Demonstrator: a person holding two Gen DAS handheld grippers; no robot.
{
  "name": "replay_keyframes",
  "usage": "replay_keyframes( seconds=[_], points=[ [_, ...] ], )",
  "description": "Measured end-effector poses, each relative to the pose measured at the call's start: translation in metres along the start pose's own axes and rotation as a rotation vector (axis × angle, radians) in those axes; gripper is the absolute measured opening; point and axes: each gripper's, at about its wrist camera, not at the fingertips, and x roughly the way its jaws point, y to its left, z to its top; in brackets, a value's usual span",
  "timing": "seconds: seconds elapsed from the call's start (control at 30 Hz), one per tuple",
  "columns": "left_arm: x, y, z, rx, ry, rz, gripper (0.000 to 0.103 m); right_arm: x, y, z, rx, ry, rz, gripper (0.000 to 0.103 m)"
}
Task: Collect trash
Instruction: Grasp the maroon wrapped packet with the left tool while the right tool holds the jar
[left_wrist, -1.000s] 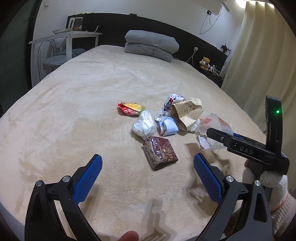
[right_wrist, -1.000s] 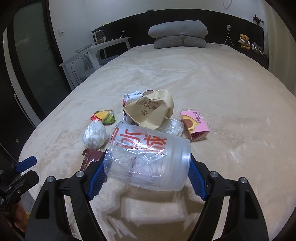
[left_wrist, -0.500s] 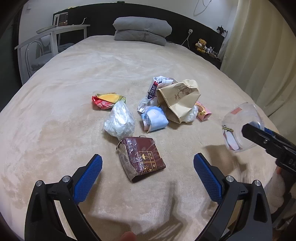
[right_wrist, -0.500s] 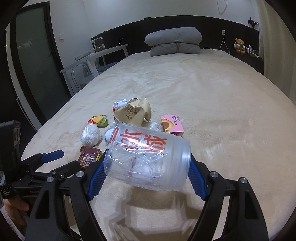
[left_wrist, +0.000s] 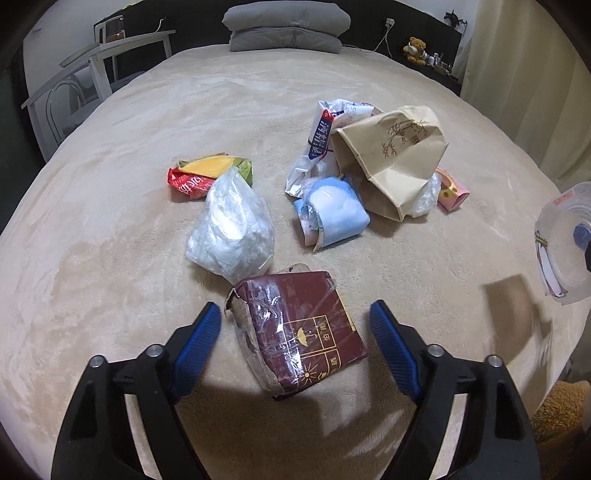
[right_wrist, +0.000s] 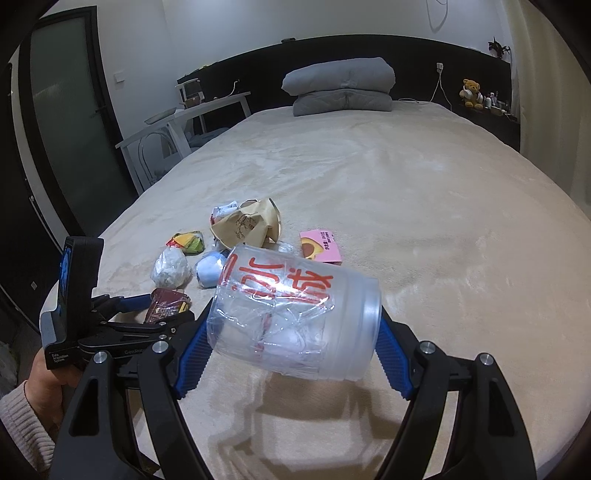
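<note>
While the right tool (right_wrist: 291, 354) keeps its blue pads pressed on either side of the clear plastic cup (right_wrist: 295, 317), carrying it tilted above the bed (right_wrist: 424, 206), the left tool (left_wrist: 295, 343) has come down and forward over the last second; a second ago its pads stood well short of the maroon wrapped box (left_wrist: 295, 332), and now that box lies between them, the jaws spread wide and neither pad quite touching it. Meanwhile the cup has drawn away from the box toward the right edge of the left view (left_wrist: 563, 243), so it has left the pile; I judge that one piece is as good as collected and the box is next, needing only a squeeze.

Beyond the box, and just touching its far corner, sits a clear plastic bag (left_wrist: 231, 236); farther off lie a red and yellow wrapper (left_wrist: 207, 175), a blue and white pack (left_wrist: 332, 214), a brown paper bag (left_wrist: 395, 166), a white printed wrapper (left_wrist: 328, 129) and a pink carton (left_wrist: 452, 190); all remain on the bed, so much of the job is left.
</note>
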Motion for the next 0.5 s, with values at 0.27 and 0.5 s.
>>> replay_keyframes(
  seconds=[0.27, 0.5],
  points=[
    [-0.006, -0.003, -0.005, 0.017, -0.021, 0.022, 0.063, -0.001, 0.004, -0.001, -0.017, 0.007, -0.006, 0.077],
    [-0.019, 0.003, -0.006, -0.005, -0.056, 0.003, 0.061, -0.001, 0.004, -0.005, -0.018, 0.002, -0.013, 0.077]
  ],
)
